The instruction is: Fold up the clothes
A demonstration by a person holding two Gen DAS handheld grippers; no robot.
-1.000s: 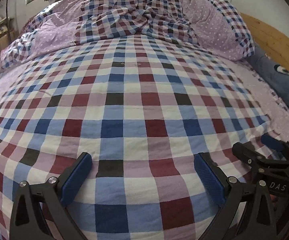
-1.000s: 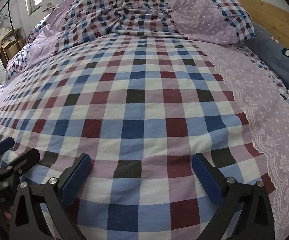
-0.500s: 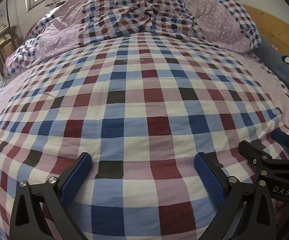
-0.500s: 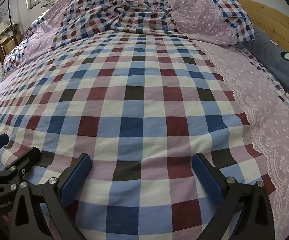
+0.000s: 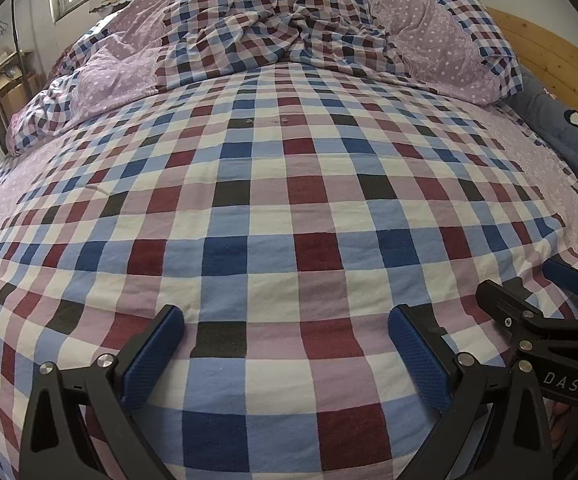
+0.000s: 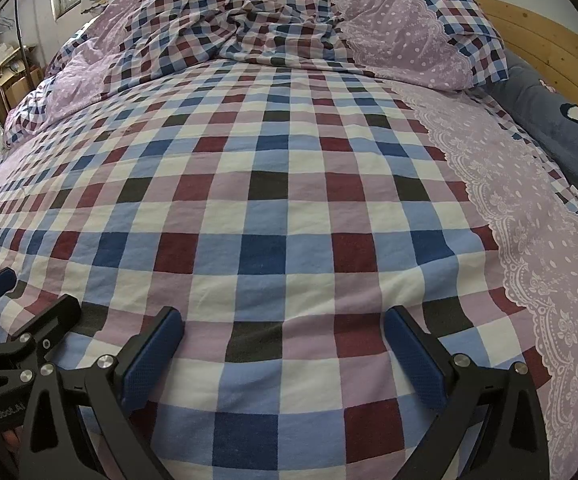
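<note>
Change: both hand-held grippers are sitting a little nearer the near edge of the bed than a second ago, and more of the rumpled duvet is showing at the top of each view; the bedding itself is lying as before.
Writing: the right hand-held gripper (image 5: 561, 292), seen from the left wrist view, is carrying white letters "DAS"; the left hand-held gripper (image 6: 21, 300), seen from the right wrist view, is carrying lettering that seems to read "GenRobot.AI", though it is small and hard to make out.
Left hand-held gripper: (image 5: 287, 344) is hovering with its jaws spread wide and nothing between the blue pads (image 5: 153, 356).
Right hand-held gripper: (image 6: 283, 344) is likewise gaping wide, gripping nothing, with only checked cloth showing between its blue pads (image 6: 415, 356).
Clothes: no garment is showing in either view, so its place and direction cannot be told.
Bed: a checked sheet (image 5: 289, 216) in red, blue, white and lilac is lying flat across it, with a lilac lace-edged border (image 6: 529, 216) running along its right side.
Duvet: the duvet (image 5: 273, 28) is lying bunched at the far end.
Headboard: a wooden headboard (image 5: 549, 52) is standing at the right, with a dark blue pillow (image 6: 561, 128) lying beside it.
</note>
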